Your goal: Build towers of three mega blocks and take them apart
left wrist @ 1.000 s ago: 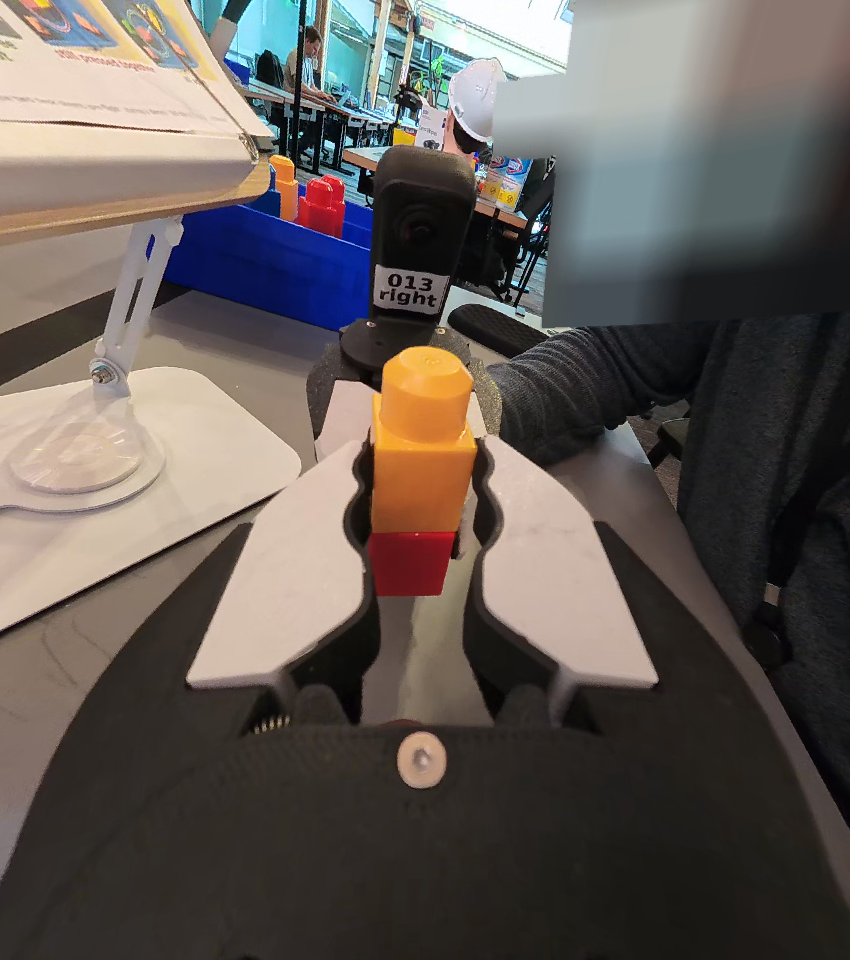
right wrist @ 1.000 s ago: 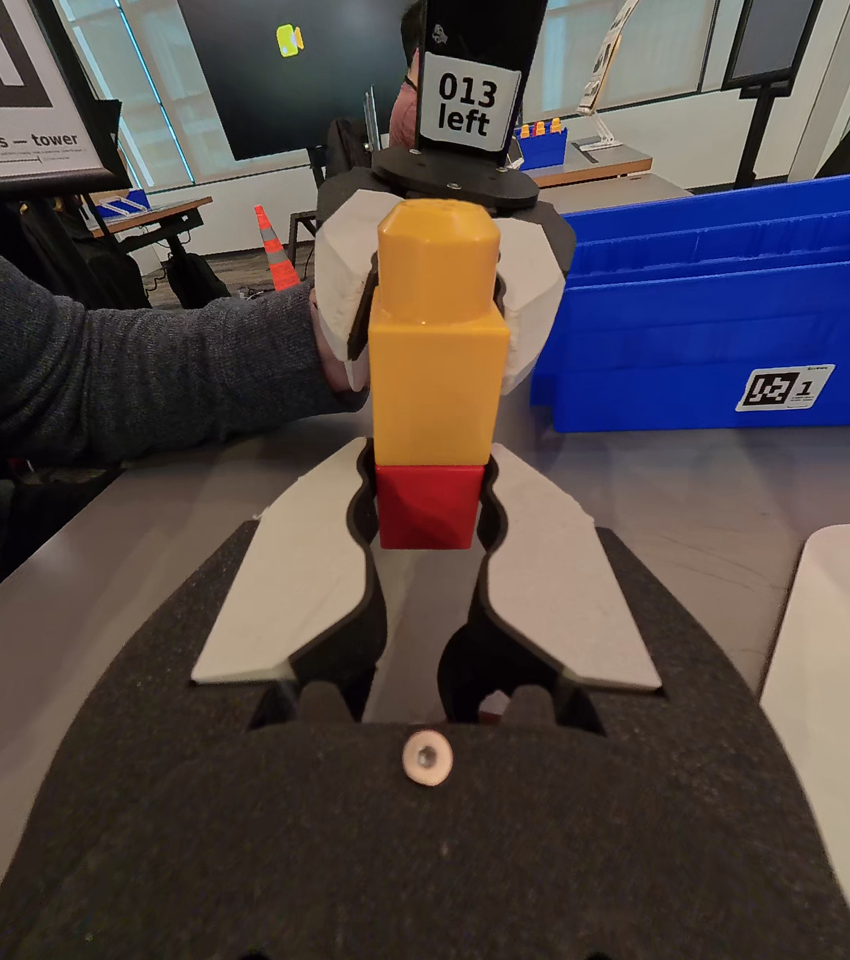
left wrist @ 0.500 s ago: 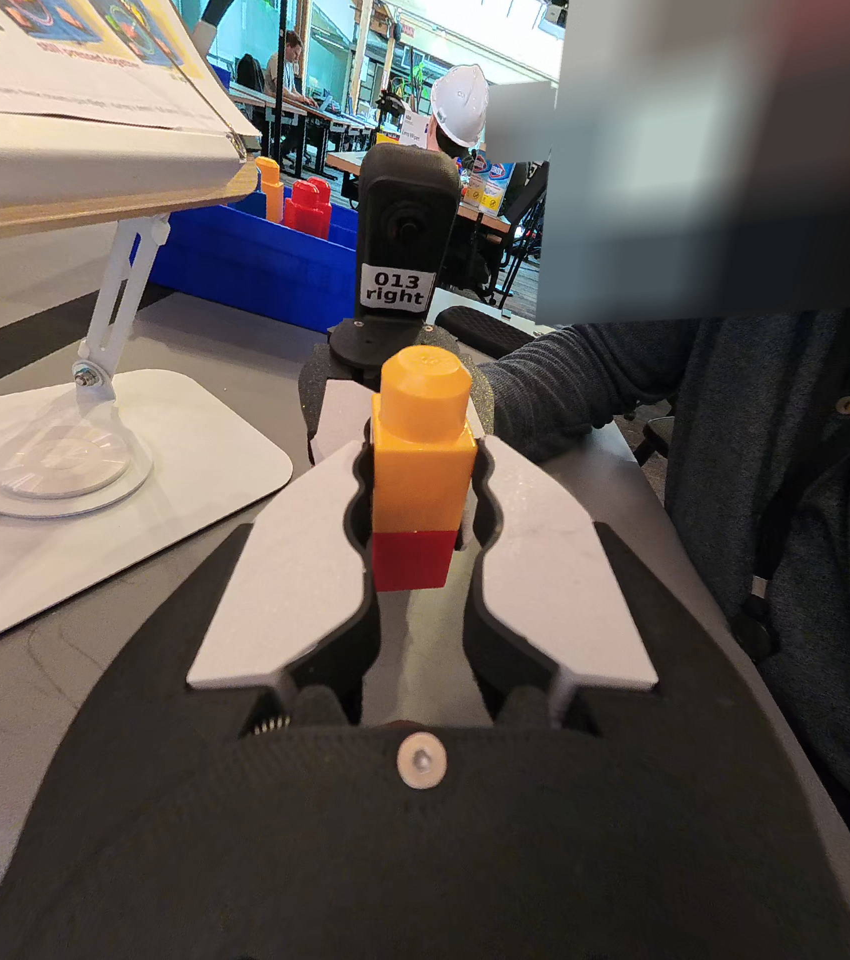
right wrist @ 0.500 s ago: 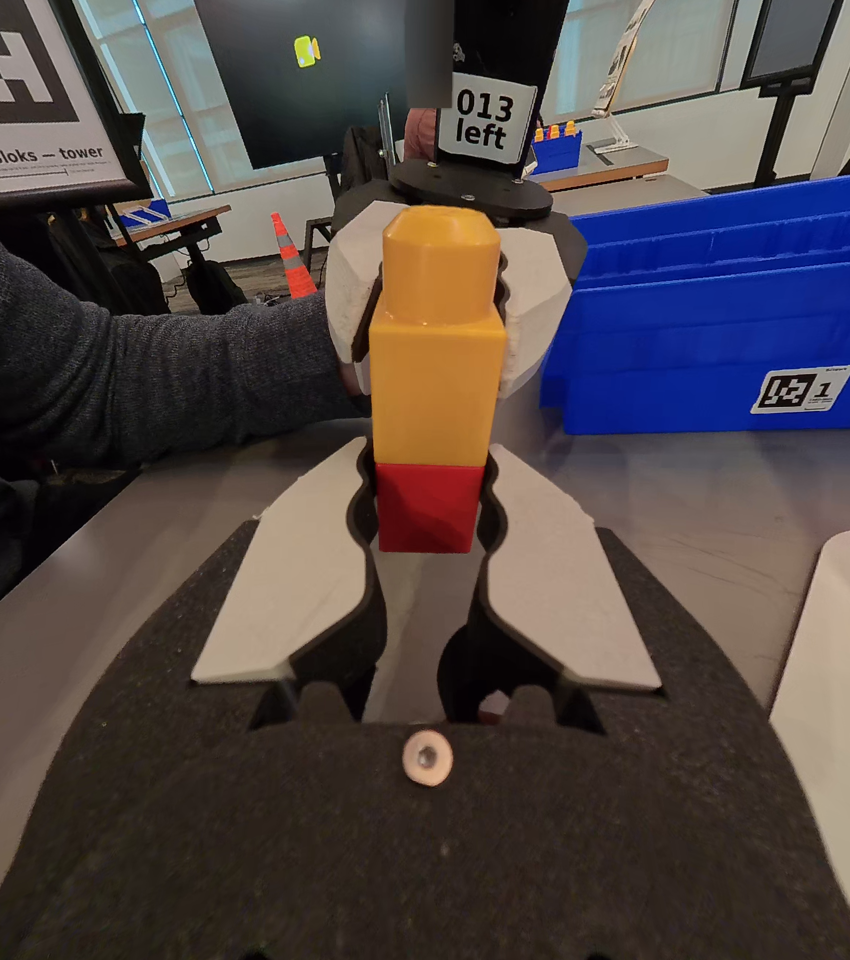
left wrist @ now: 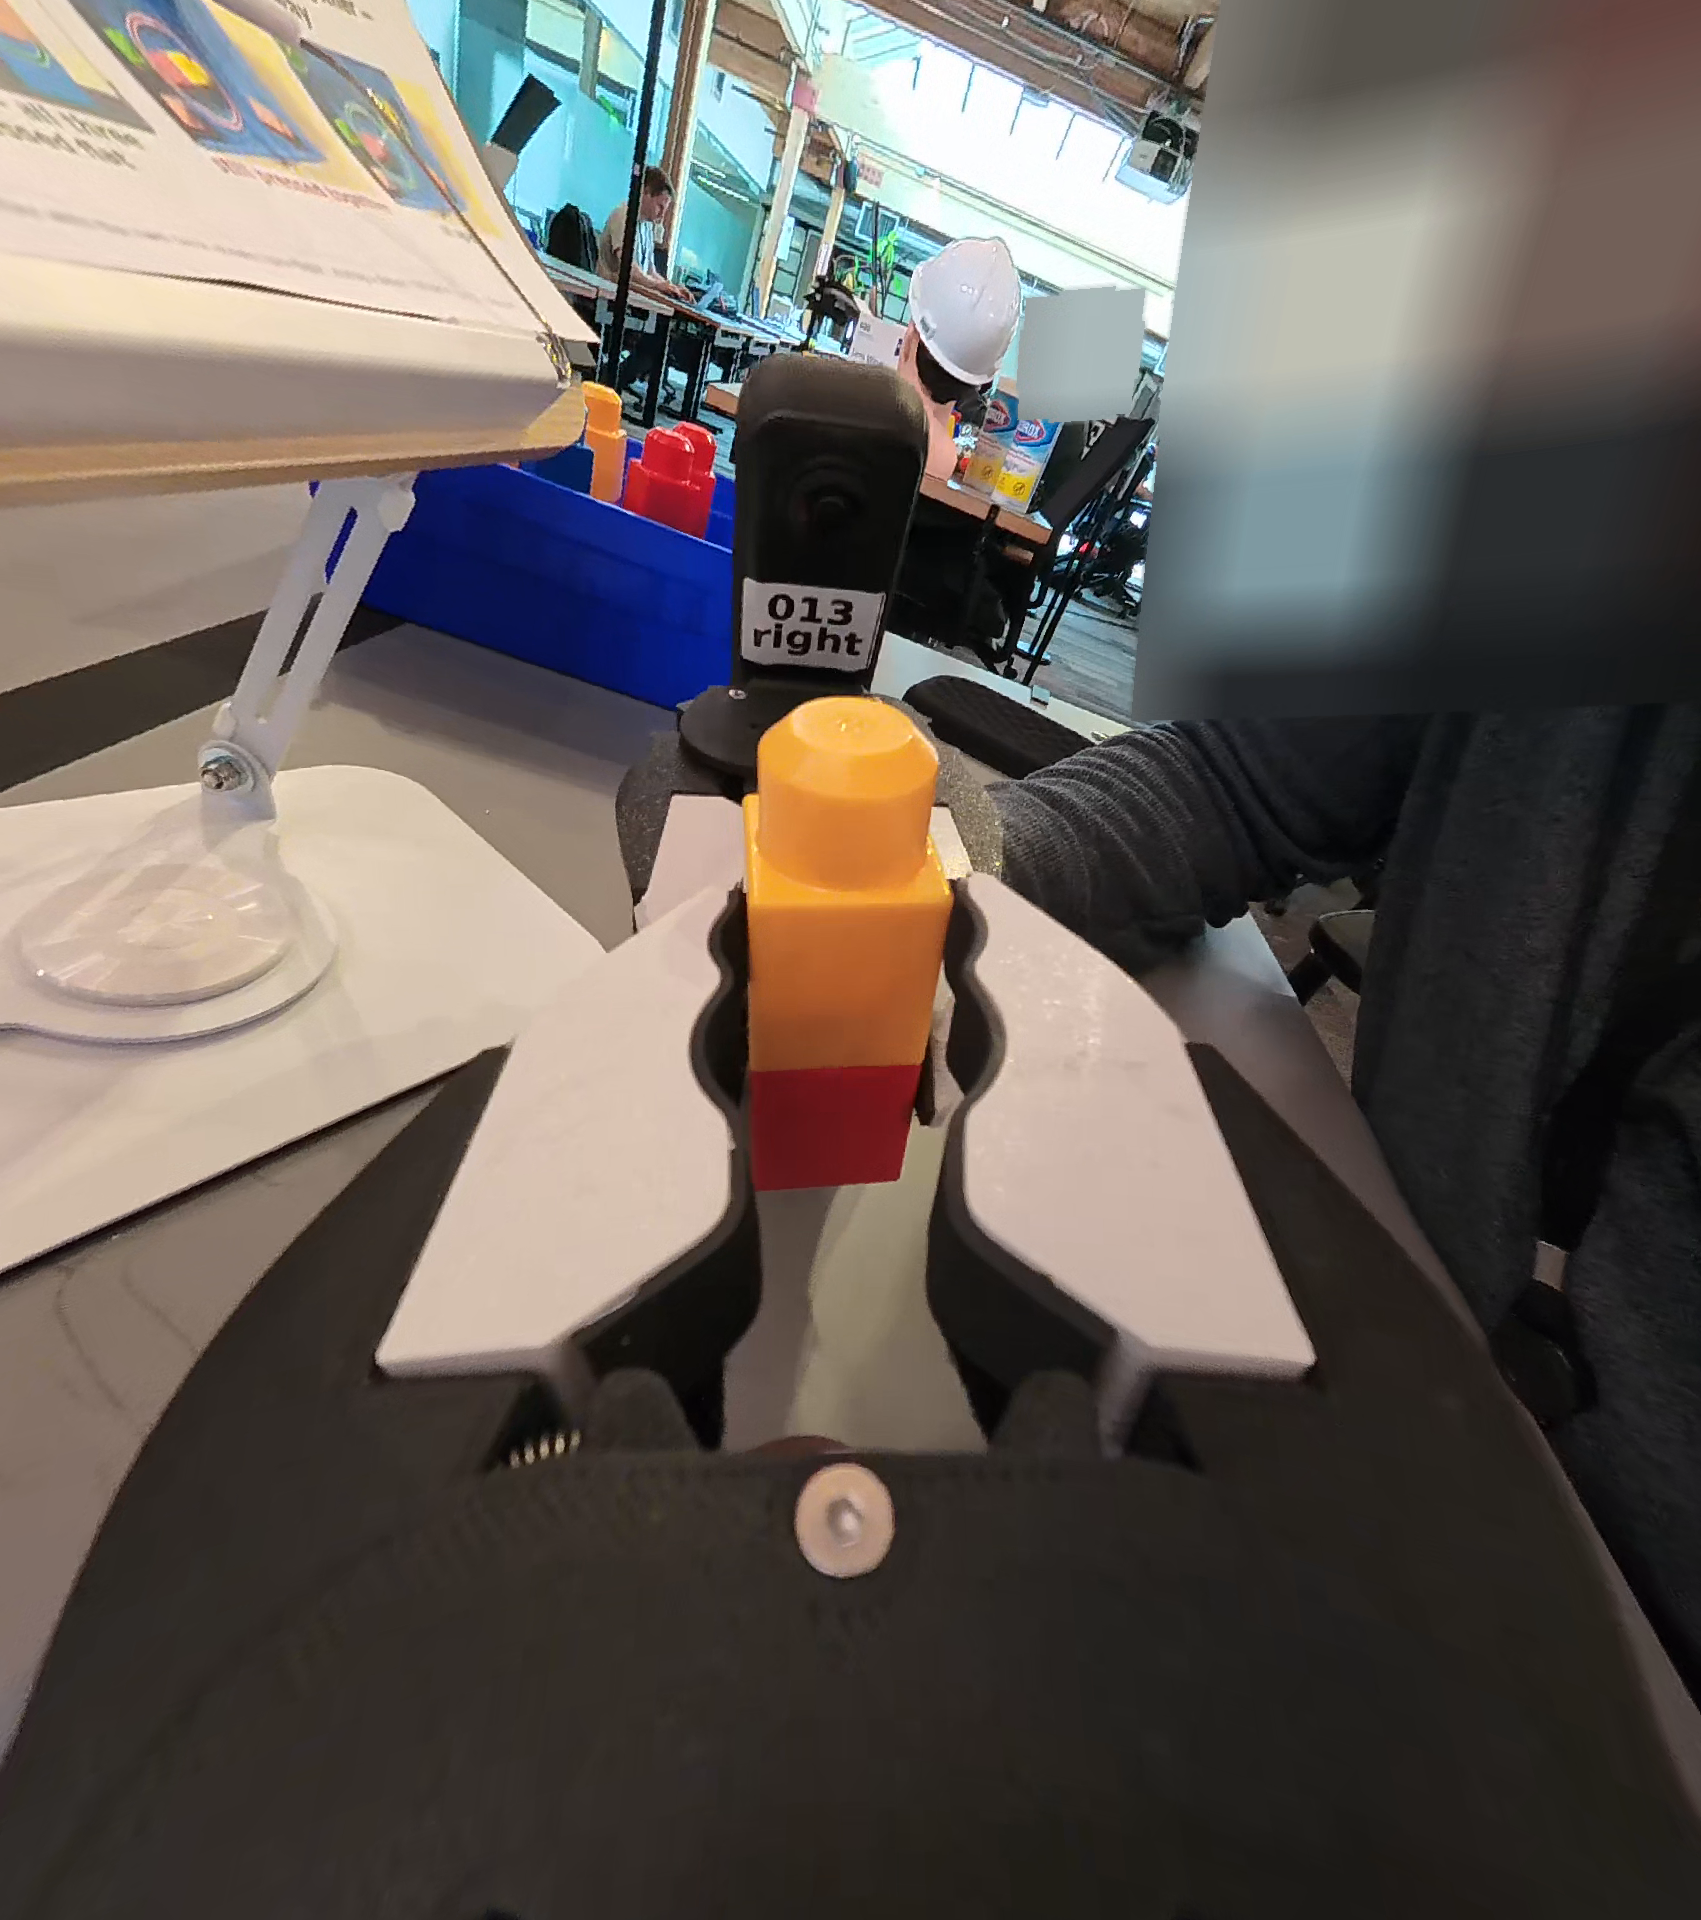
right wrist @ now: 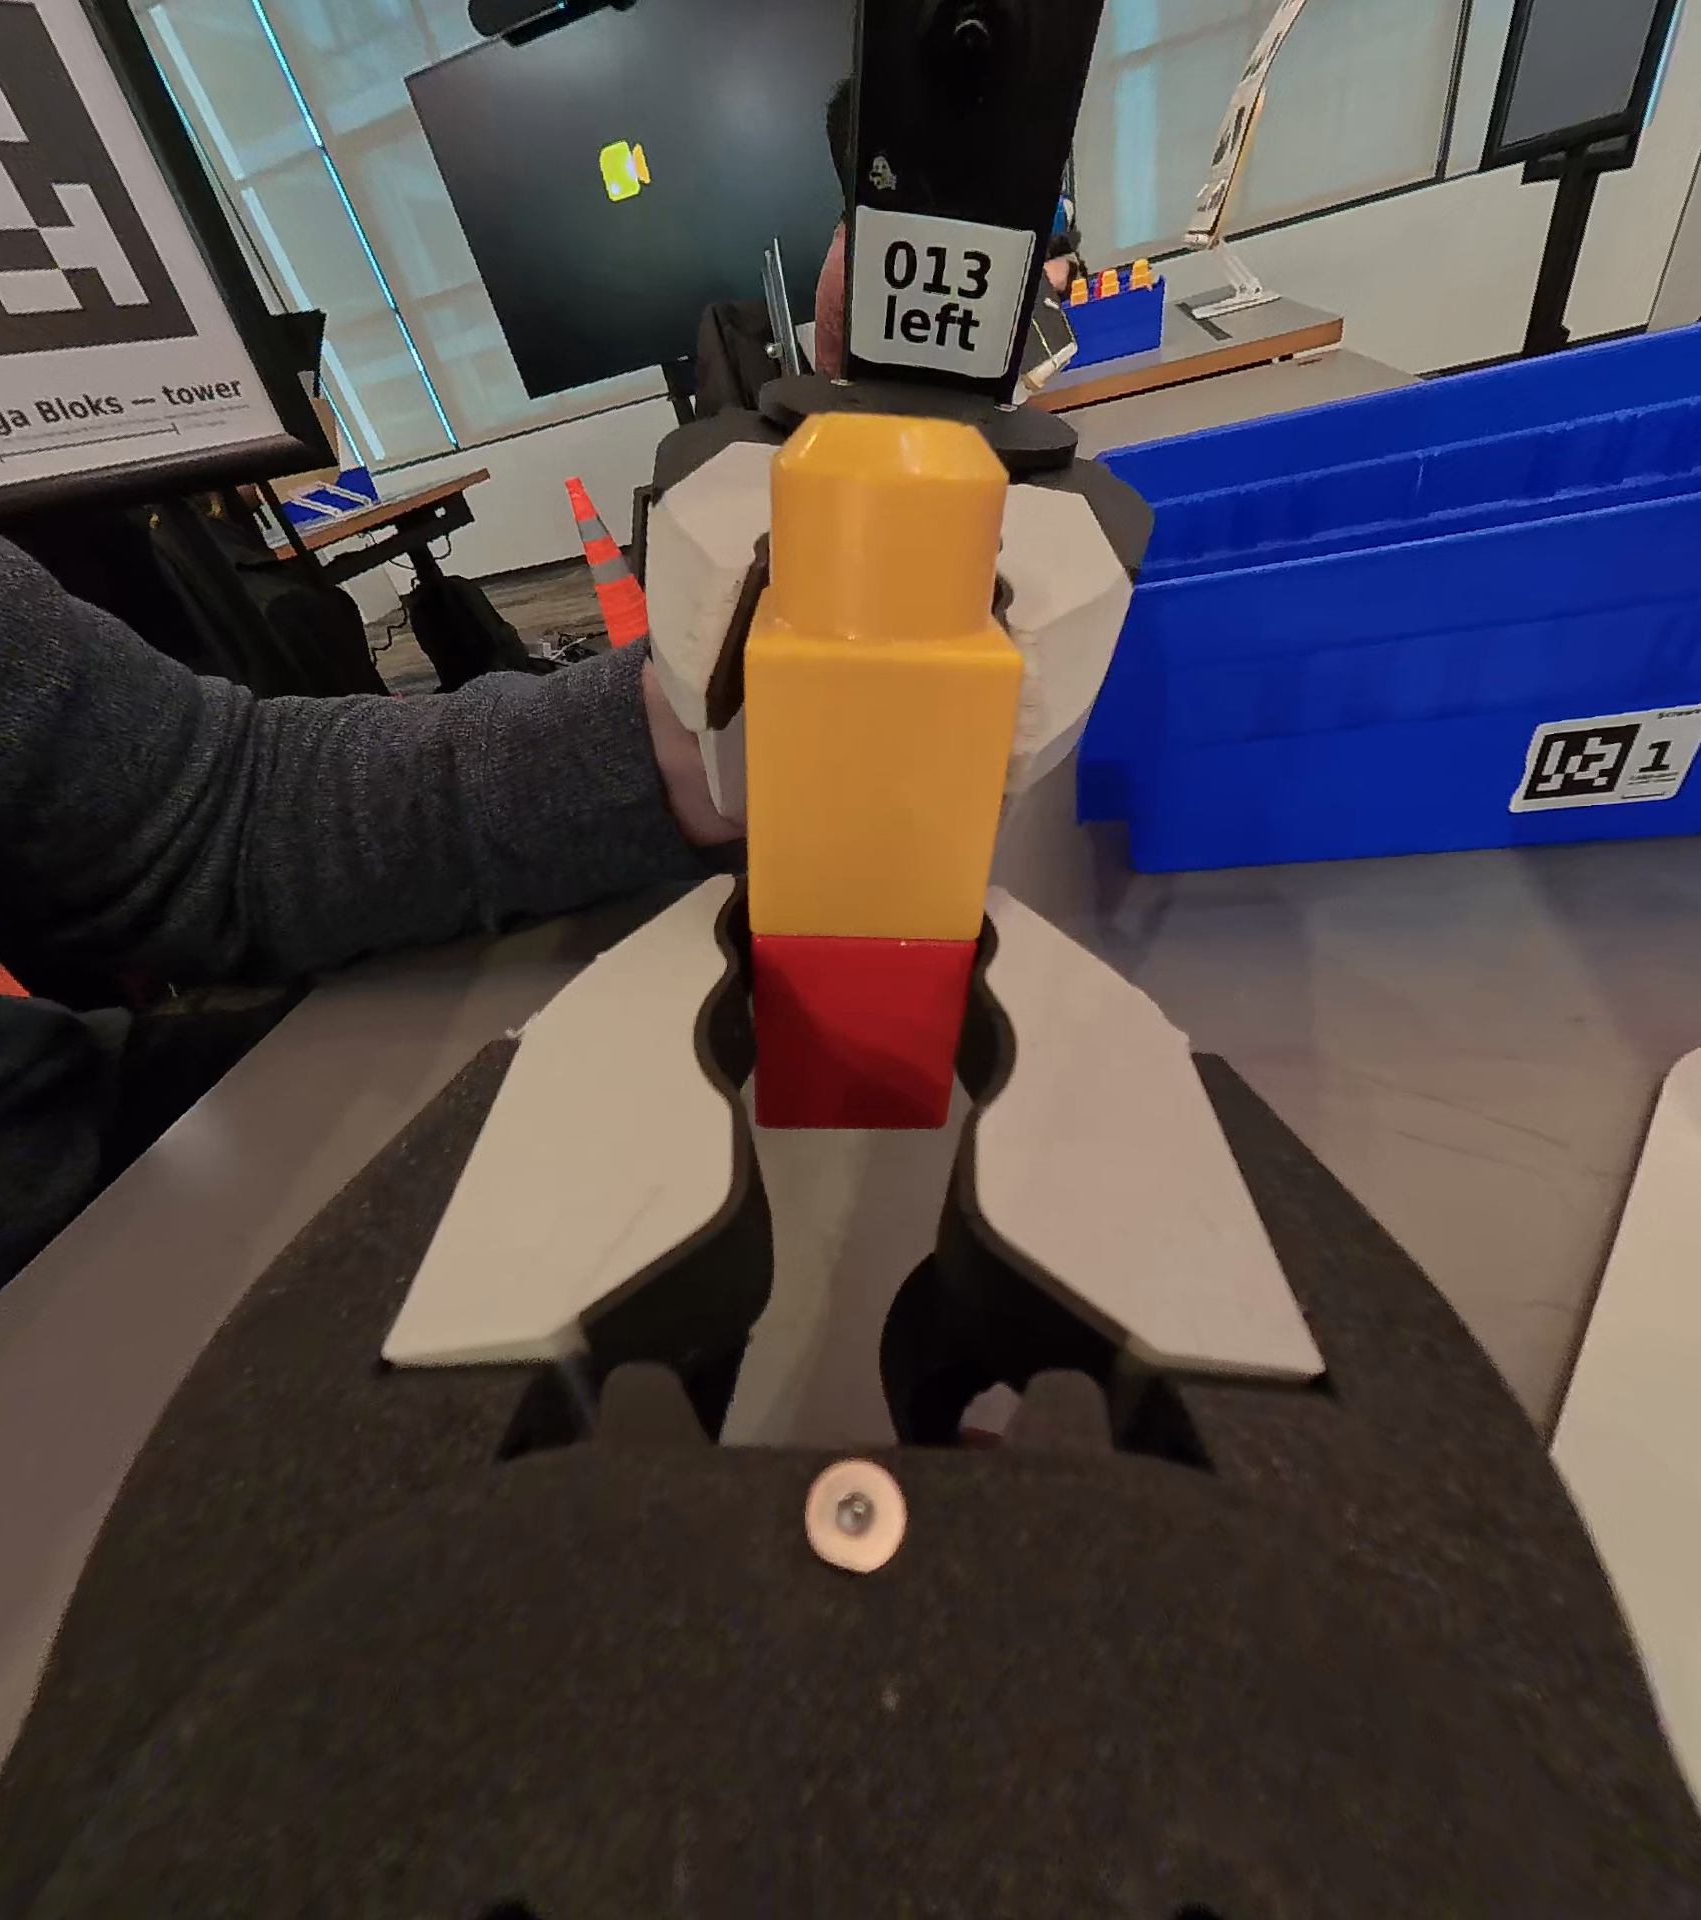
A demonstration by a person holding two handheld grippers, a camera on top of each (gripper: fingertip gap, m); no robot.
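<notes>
So far we hold a two-high stack, our left gripper (left wrist: 841,997) clamping the orange plastic block (left wrist: 844,914), our right gripper (right wrist: 861,1023) clamping the red plastic block (right wrist: 854,1029) beneath, whether joining or parting we cannot tell.

Left gripper (left wrist: 841,997) level, jaws clamped on orange block (left wrist: 841,935). Right gripper (right wrist: 861,1023) opposite (facing it), jaws clamped on red block (right wrist: 851,1029).
</notes>
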